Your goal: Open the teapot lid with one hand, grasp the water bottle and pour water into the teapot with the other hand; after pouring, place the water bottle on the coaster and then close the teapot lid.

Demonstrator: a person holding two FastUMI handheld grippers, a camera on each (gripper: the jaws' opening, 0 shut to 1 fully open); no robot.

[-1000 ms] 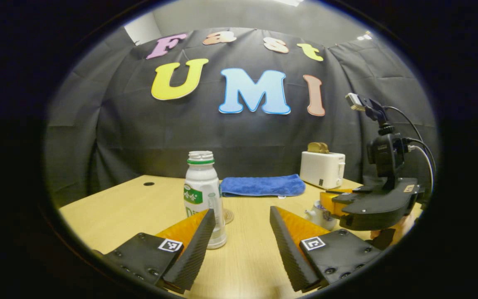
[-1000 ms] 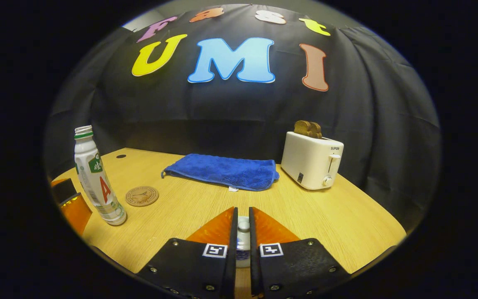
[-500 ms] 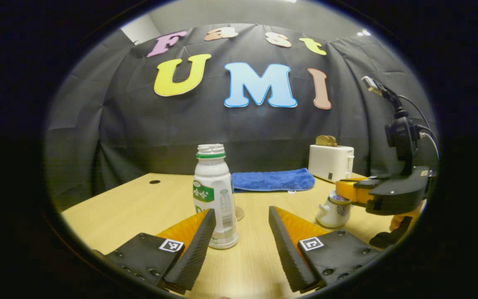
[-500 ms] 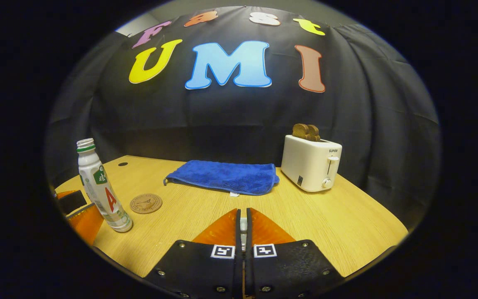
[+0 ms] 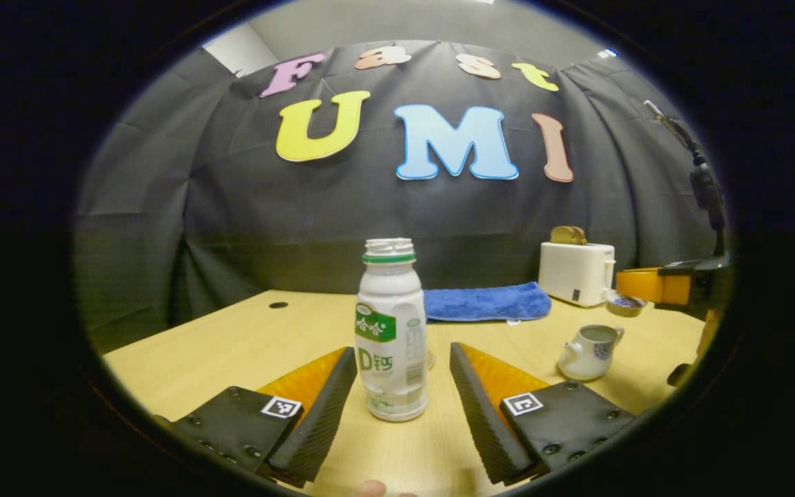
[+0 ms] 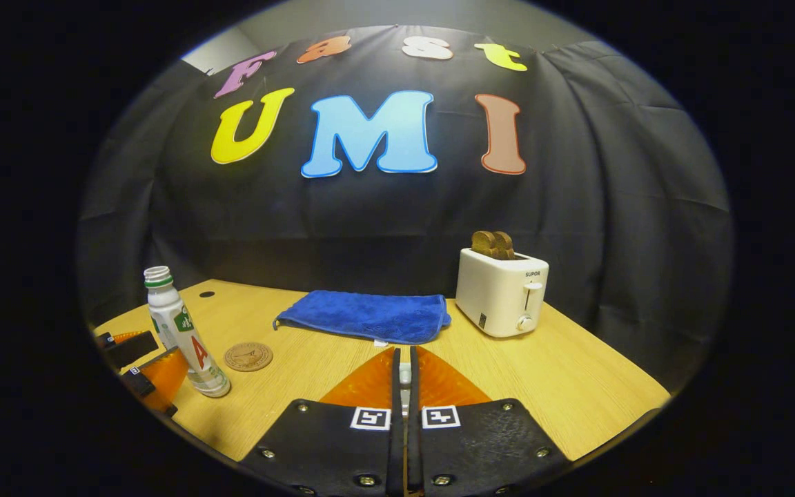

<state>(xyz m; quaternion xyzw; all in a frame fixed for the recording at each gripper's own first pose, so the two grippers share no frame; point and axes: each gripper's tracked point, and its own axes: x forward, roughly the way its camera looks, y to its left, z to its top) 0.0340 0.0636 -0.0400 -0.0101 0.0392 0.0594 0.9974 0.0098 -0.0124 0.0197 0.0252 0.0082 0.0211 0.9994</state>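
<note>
Water bottle (image 5: pixel 392 331) upright on desk (image 5: pixel 232 345), framed between spread jaws of left gripper (image 5: pixel 403 386), not yet touched. Lid (image 5: pixel 624 301) pinched in clenched right gripper (image 6: pixel 403 376), lifted off teapot (image 5: pixel 587 351) (open). Jaws to be centred on bottle's mid-body, closed squarely, tipping avoided.

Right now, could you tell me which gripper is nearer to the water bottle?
Left. The left gripper is open with the water bottle between its fingers; the right gripper holds the lid well off to the side.
</note>
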